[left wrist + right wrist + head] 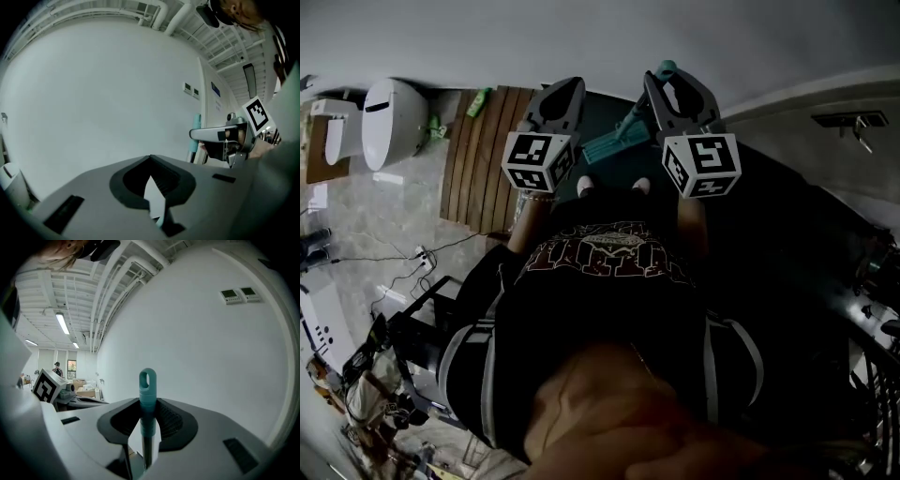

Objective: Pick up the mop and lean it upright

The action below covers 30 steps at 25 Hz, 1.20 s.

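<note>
The mop's teal handle end [147, 391], with a hanging loop at its tip, stands upright between the jaws of my right gripper [147, 417], which is shut on it in front of a white wall. In the head view the right gripper [667, 86] holds the handle tip [665, 69] near the wall, and the teal mop head [614, 142] lies on the floor below. My left gripper [565, 94] hovers just left of it. In the left gripper view its jaws [151, 180] stand slightly apart with nothing between them, and the right gripper [225, 140] and the handle [194, 136] show at right.
A white toilet [394, 117] stands at the far left, with a wooden slat mat [483, 150] beside it. Cables [422, 253] and gear [366, 375] lie on the floor at lower left. The white wall [211, 357] carries two small control panels [239, 294].
</note>
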Tool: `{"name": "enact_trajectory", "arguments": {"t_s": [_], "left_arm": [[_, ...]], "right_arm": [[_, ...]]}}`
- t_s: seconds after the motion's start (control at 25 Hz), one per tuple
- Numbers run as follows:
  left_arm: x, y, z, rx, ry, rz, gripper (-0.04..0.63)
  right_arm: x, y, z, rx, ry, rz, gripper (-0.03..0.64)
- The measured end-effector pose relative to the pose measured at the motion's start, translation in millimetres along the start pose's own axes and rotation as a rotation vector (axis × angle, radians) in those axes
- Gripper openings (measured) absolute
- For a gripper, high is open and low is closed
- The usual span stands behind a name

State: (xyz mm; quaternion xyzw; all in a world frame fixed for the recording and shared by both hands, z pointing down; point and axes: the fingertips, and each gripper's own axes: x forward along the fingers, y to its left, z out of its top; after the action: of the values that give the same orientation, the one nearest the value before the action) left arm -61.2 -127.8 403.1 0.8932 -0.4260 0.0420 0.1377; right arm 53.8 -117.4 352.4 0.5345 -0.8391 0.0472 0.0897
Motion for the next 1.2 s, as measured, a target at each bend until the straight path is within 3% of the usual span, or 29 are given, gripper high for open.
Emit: {"name": "enact_trajectory", "arguments": {"t_s": [0.52,1.2], "left_arm": [[-59,81,-1,-0.013,-0.034,0.185,0.046],[-64,144,31,-0.043,-0.075,0.415,0.046]], "right_arm": [[82,68,0,-0.003,-0.005,0.149,0.117],[174,116,17,-0.049,0.017,0.42,0.117]]}}
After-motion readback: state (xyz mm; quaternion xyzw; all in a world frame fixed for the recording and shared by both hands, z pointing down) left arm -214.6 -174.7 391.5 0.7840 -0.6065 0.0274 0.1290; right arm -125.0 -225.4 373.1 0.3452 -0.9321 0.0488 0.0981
